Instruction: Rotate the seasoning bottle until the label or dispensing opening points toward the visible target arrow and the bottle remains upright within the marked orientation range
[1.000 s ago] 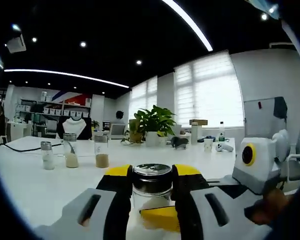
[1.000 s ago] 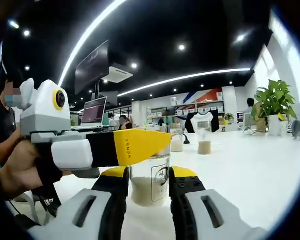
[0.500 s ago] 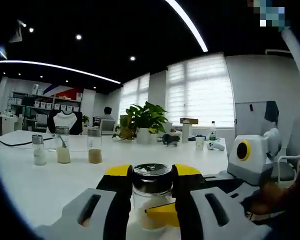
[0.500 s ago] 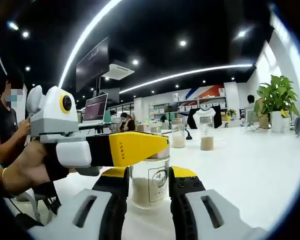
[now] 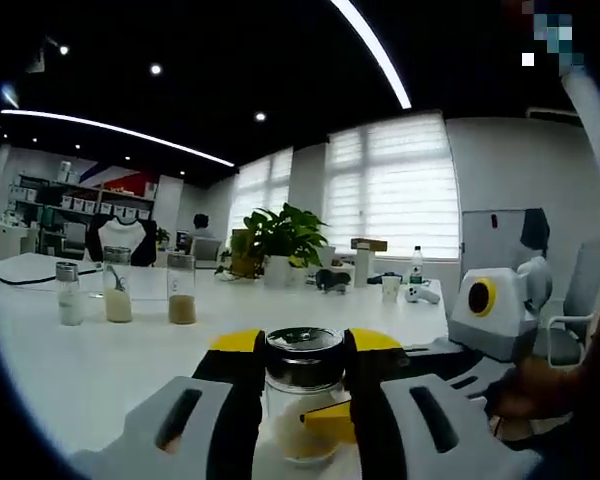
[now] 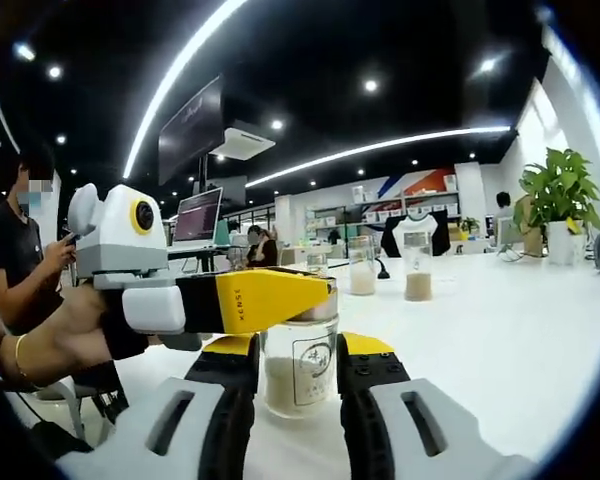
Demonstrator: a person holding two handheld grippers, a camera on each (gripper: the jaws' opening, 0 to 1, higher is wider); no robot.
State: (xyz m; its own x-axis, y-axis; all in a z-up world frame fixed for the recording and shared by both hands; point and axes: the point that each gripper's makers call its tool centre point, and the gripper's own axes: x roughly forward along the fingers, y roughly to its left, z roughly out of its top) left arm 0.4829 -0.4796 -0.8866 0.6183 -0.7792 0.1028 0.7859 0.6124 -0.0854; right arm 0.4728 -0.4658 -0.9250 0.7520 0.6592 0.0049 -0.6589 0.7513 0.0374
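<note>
Here the bottle (image 5: 304, 395) stands upright on the white table (image 5: 70, 360), a clear glass jar with a dark metal cap and pale powder in its lower part. In the right gripper view the bottle (image 6: 300, 362) shows a pale label with dark print turned toward the camera.

Both grippers are on it. The left gripper (image 5: 302, 352) has its two black, yellow-tipped jaws closed on the cap, one on each side of it. The right gripper (image 6: 298, 360) has its jaws closed on the glass body lower down, pressing it from both sides. In the left gripper view a yellow jaw of the right gripper shows through the glass, coming in from the right. In the right gripper view the left gripper (image 6: 310, 295) reaches in from the left across the bottle's top, its yellow jaw covering the cap, held by a hand (image 6: 65, 335).

Beyond the bottle, in the left gripper view, three small jars (image 5: 117, 292) stand in a row on the table to its left — one with white contents, one cream, one brown. Further back, behind the bottle, is a potted plant (image 5: 277, 238), with bright blinded windows (image 5: 392, 185) to its right. A person (image 6: 18, 255) in a black shirt stands left of the bottle in the right gripper view.
</note>
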